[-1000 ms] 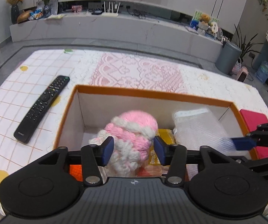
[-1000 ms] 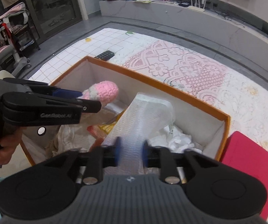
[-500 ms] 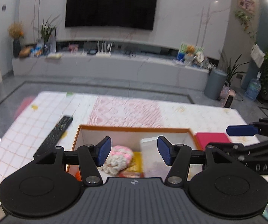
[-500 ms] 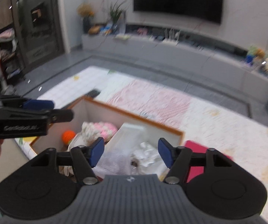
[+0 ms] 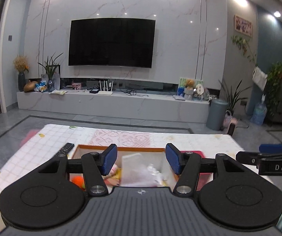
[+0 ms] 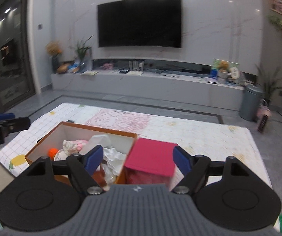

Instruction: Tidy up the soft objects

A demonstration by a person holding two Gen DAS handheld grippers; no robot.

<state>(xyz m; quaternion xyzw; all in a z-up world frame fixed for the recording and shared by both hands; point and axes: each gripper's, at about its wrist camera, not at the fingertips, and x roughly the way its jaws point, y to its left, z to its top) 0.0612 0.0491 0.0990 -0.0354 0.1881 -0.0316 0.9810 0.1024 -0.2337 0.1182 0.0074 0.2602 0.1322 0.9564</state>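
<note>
Soft stuff is all sitting in the orange box [image 6: 42, 149] on the table [image 6: 209, 137], lower left of centre in the right wrist view: a pink-and-white knitted thing [image 6: 76, 145], an orange ball [image 6: 52, 151], a white mesh pouch [image 6: 99, 140] standing up, and some crumpled white plastic [image 6: 113, 157]. Same box shows low in the middle of the left wrist view [image 5: 133, 148], partly hidden behind that gripper's own fingers.

Neither gripper has anything in it. The left gripper [image 5: 140, 161] has its pads apart with nothing but air between them, and the box is visible through the gap further off. The right gripper [image 6: 138, 160] is spreading its jaws wider right now, also empty.

Key relation for whatever comes next: both grippers are up and pulled back from the box, looking across the room more than down. The box's long side runs from lower left to upper right in the right view. A red flat thing [image 6: 150, 157] sits just beside the box's right end, dead centre between the right gripper's fingers, so I'd guess the right hand is the nearer one for that. Can't tell whether it's soft, though. The remote [image 5: 65, 149] is by the box's left end, closer to the left gripper.
</note>
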